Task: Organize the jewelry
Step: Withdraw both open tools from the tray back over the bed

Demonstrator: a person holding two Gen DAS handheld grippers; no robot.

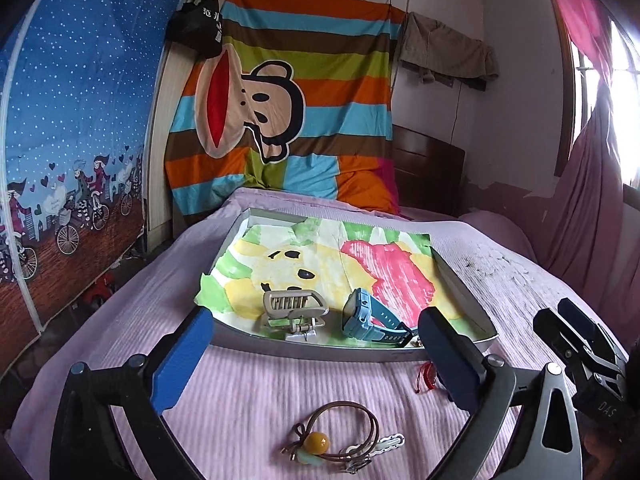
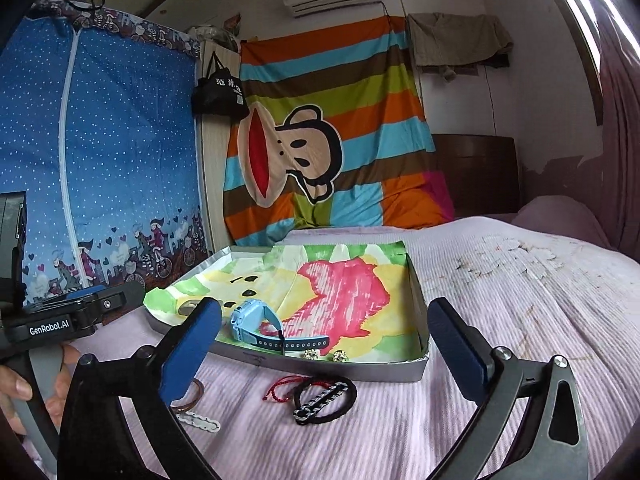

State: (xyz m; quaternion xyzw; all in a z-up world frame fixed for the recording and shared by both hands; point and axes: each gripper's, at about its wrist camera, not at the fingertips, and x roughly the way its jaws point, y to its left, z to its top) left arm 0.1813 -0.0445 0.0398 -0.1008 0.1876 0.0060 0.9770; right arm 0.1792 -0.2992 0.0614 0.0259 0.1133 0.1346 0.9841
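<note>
A shallow grey tray point(image 1: 352, 350) point(image 2: 384, 370) lined with a painted paper lies on the pink bedspread. In it rest a blue watch point(image 1: 366, 320) point(image 2: 256, 326), a beige hair claw point(image 1: 294, 308) and two sparkly earrings point(image 2: 324, 355). On the bedspread in front lie a brown hair tie with an amber bead point(image 1: 340, 436), a white clip point(image 1: 390, 442) point(image 2: 202, 424), a red cord bracelet point(image 2: 286, 388) point(image 1: 428, 376) and a black braided band with a checked clip point(image 2: 326, 400). My left gripper point(image 1: 316, 364) is open above the hair tie. My right gripper point(image 2: 324, 352) is open over the black band.
The bed runs back to a striped monkey-print cloth point(image 1: 288, 112) and a dark headboard point(image 2: 476, 176). A blue fabric wardrobe point(image 2: 100, 160) stands at the left, a pink curtain point(image 1: 592, 208) at the right. A hand point(image 2: 24, 392) holds the left gripper's handle.
</note>
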